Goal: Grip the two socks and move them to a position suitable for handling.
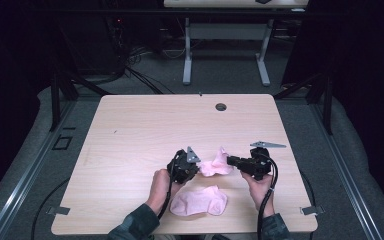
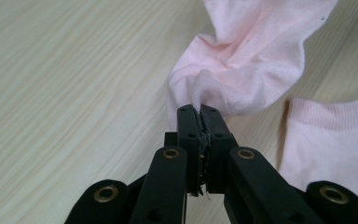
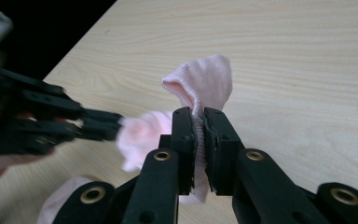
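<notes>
A pink sock (image 1: 216,165) is stretched low over the wooden table (image 1: 145,125) between both grippers. My left gripper (image 1: 197,169) is shut on one bunched end (image 2: 247,60), with the cloth pinched at its tips (image 2: 199,109). At the other end my right gripper (image 1: 230,161) is shut on the sock (image 3: 205,79), whose cuff sticks up above the jaws (image 3: 196,112). The left gripper (image 3: 116,123) appears blurred in the right gripper view. A second pink sock (image 1: 200,201) lies flat near the table's front edge, also seen as the second sock (image 2: 331,140) beside the left jaws.
A round cable hole (image 1: 221,106) sits near the table's far edge. Beyond it stand the white legs of another desk (image 1: 225,30) and some floor cables. The table's left half and far part are bare wood.
</notes>
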A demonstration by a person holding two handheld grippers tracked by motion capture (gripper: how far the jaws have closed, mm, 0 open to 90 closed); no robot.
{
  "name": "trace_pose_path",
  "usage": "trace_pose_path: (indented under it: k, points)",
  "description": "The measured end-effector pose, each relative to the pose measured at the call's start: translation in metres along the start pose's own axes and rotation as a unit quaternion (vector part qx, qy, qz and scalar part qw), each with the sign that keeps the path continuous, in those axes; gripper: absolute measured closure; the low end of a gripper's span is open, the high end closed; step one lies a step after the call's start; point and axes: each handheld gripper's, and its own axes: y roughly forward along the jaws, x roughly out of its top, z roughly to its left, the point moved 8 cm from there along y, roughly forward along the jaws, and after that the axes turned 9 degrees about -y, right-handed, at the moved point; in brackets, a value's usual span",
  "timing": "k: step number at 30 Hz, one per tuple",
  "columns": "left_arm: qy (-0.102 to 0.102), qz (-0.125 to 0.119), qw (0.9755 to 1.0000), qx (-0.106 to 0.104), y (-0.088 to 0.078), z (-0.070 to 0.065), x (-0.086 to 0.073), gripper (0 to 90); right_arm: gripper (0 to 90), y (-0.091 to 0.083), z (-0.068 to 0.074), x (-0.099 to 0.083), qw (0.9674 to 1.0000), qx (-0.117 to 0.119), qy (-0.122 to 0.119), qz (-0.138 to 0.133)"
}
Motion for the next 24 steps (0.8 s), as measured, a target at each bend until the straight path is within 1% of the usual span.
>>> trace_pose_path:
  k: [2, 4, 5, 6, 7, 8, 9, 10, 11, 12, 13, 14, 15, 16, 17, 18, 19, 22, 23, 24]
  points:
    - [0.002, 0.001, 1.0000, 0.005, -0.006, 0.005, -0.007, 88.5, 81.4, 0.004, -0.003, -0.006, 0.9999, -0.007, 0.002, 0.013]
    - [-0.002, 0.011, 0.9999, 0.007, -0.006, 0.011, -0.017, 88.3, 80.3, 0.011, -0.006, -0.015, 0.9992, -0.019, -0.001, 0.035]
    - [-0.003, 0.017, 0.9998, 0.010, -0.006, 0.015, -0.022, 88.3, 79.1, 0.015, -0.007, -0.019, 0.9987, -0.021, 0.001, 0.046]
    - [-0.007, 0.022, 0.9997, 0.012, -0.005, 0.018, -0.027, 88.2, 77.6, 0.018, -0.009, -0.025, 0.9974, -0.031, -0.002, 0.065]
    - [-0.009, 0.025, 0.9996, 0.010, -0.004, 0.021, -0.031, 88.0, 76.6, 0.022, -0.011, -0.030, 0.9962, -0.042, -0.003, 0.076]
    - [-0.012, 0.026, 0.9996, 0.007, -0.004, 0.023, -0.035, 87.4, 74.4, 0.025, -0.012, -0.035, 0.9953, -0.044, -0.004, 0.086]
    - [-0.017, 0.026, 0.9995, 0.010, -0.004, 0.026, -0.037, 86.4, 72.5, 0.026, -0.014, -0.039, 0.9941, -0.048, -0.010, 0.097]
    - [-0.019, 0.026, 0.9994, 0.008, -0.005, 0.028, -0.038, 82.9, 70.5, 0.025, -0.014, -0.041, 0.9928, -0.057, -0.020, 0.104]
    - [-0.029, 0.021, 0.9993, 0.013, -0.009, 0.032, -0.038, 74.1, 66.5, 0.022, -0.014, -0.041, 0.9907, -0.067, -0.060, 0.102]
    - [-0.029, 0.021, 0.9993, 0.013, -0.009, 0.032, -0.038, 67.2, 65.3, 0.019, -0.011, -0.038, 0.9901, -0.063, -0.077, 0.099]
    - [-0.032, 0.019, 0.9992, 0.015, -0.012, 0.034, -0.038, 67.2, 65.3, 0.019, -0.011, -0.038, 0.9901, -0.063, -0.077, 0.099]
    - [-0.032, 0.016, 0.9993, 0.014, -0.014, 0.035, -0.037, 64.7, 63.2, 0.016, -0.008, -0.035, 0.9885, -0.061, -0.102, 0.093]
    - [-0.036, 0.012, 0.9992, 0.014, -0.017, 0.035, -0.037, 61.0, 61.6, 0.014, -0.005, -0.032, 0.9849, -0.059, -0.131, 0.098]
    - [-0.037, 0.012, 0.9992, 0.011, -0.019, 0.034, -0.036, 56.4, 59.4, 0.014, 0.002, -0.026, 0.9773, -0.047, -0.182, 0.099]
    - [-0.036, 0.007, 0.9993, 0.004, -0.021, 0.032, -0.035, 56.4, 59.4, 0.014, 0.002, -0.026, 0.9773, -0.047, -0.182, 0.099]
    - [-0.036, 0.003, 0.9994, 0.001, -0.023, 0.030, -0.034, 55.3, 58.1, 0.016, 0.006, -0.024, 0.9737, -0.034, -0.201, 0.101]
    - [-0.034, 0.001, 0.9994, 0.000, -0.024, 0.028, -0.033, 53.0, 57.4, 0.020, 0.009, -0.024, 0.9698, -0.021, -0.217, 0.110]
    - [-0.029, -0.005, 0.9995, -0.009, -0.024, 0.019, -0.028, 49.5, 55.5, 0.034, 0.012, -0.029, 0.9596, -0.006, -0.246, 0.136]
    - [-0.024, -0.001, 0.9996, -0.017, -0.019, 0.014, -0.026, 48.3, 56.0, 0.043, 0.011, -0.035, 0.9541, -0.003, -0.257, 0.154]
    - [-0.024, -0.001, 0.9996, -0.017, -0.019, 0.014, -0.026, 47.3, 56.0, 0.043, 0.011, -0.035, 0.9541, -0.003, -0.257, 0.154]
